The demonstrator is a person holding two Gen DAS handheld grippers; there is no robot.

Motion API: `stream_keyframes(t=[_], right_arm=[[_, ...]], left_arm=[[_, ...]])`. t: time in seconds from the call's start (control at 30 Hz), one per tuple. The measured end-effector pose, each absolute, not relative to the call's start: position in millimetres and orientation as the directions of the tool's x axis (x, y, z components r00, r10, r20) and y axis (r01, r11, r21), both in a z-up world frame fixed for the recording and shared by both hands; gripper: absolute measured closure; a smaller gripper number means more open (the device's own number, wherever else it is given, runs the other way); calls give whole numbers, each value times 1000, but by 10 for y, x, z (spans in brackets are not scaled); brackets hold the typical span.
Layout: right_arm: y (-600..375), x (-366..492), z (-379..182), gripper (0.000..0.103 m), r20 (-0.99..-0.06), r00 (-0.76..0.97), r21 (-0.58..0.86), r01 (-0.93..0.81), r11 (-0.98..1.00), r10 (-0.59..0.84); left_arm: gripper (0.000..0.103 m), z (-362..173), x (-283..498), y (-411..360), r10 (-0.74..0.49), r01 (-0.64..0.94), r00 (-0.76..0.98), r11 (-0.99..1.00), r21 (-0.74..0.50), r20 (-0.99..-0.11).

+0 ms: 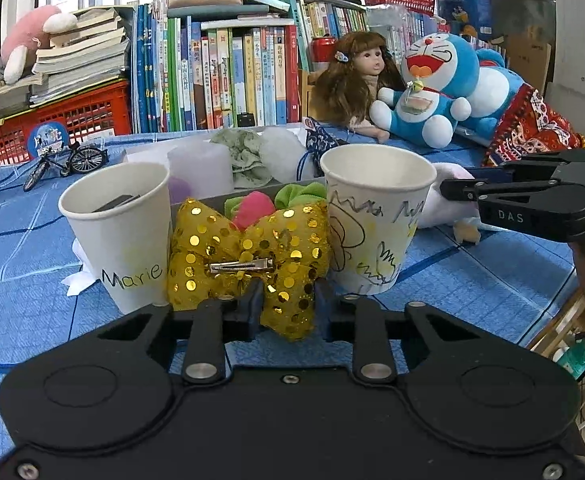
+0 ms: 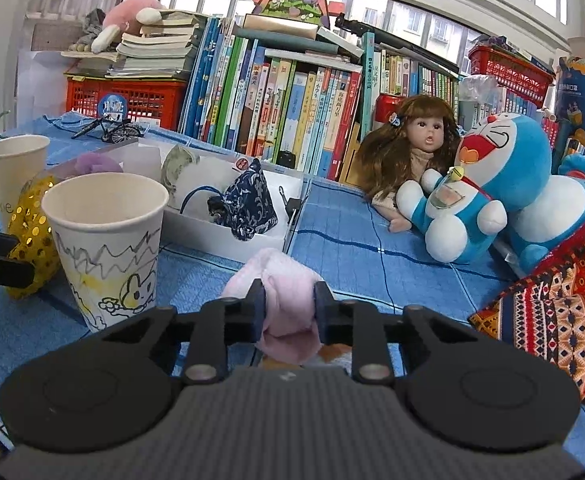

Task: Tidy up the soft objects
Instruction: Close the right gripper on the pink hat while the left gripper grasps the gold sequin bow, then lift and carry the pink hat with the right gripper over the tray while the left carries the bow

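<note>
My left gripper (image 1: 286,300) is shut on a gold sequined bow (image 1: 248,256) with a metal clip, held just in front of a divided storage box (image 1: 212,202) holding pink and green scrunchies (image 1: 252,208). The bow also shows in the right wrist view (image 2: 32,236). My right gripper (image 2: 288,308) is shut on a pale pink plush toy (image 2: 288,292) low over the blue tablecloth. The right gripper also shows in the left wrist view (image 1: 464,192), beside the pink plush (image 1: 444,200).
Two paper cups flank the bow: one marked "Marie" (image 1: 120,232), one with drawings (image 1: 376,216). A white box (image 2: 228,216) holds a navy pouch (image 2: 244,200). A doll (image 2: 412,148), Doraemon plush (image 2: 488,184), patterned cushion (image 2: 552,312), toy bicycle (image 1: 64,164) and books (image 1: 220,76) stand behind.
</note>
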State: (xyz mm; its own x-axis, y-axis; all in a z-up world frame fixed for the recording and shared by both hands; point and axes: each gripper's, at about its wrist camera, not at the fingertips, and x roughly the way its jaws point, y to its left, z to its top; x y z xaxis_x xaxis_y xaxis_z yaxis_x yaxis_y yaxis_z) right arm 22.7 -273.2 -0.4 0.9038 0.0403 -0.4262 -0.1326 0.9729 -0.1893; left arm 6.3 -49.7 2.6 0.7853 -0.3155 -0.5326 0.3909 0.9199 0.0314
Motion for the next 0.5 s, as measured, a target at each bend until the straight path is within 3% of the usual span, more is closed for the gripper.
stream_keyframes(t=[0.5], right_arm=[[-2832,214,173,76,-390,920,-115,-90,989,38]], left_arm=[[90,566,-91,-372,-346,390,842,920,24,-413]])
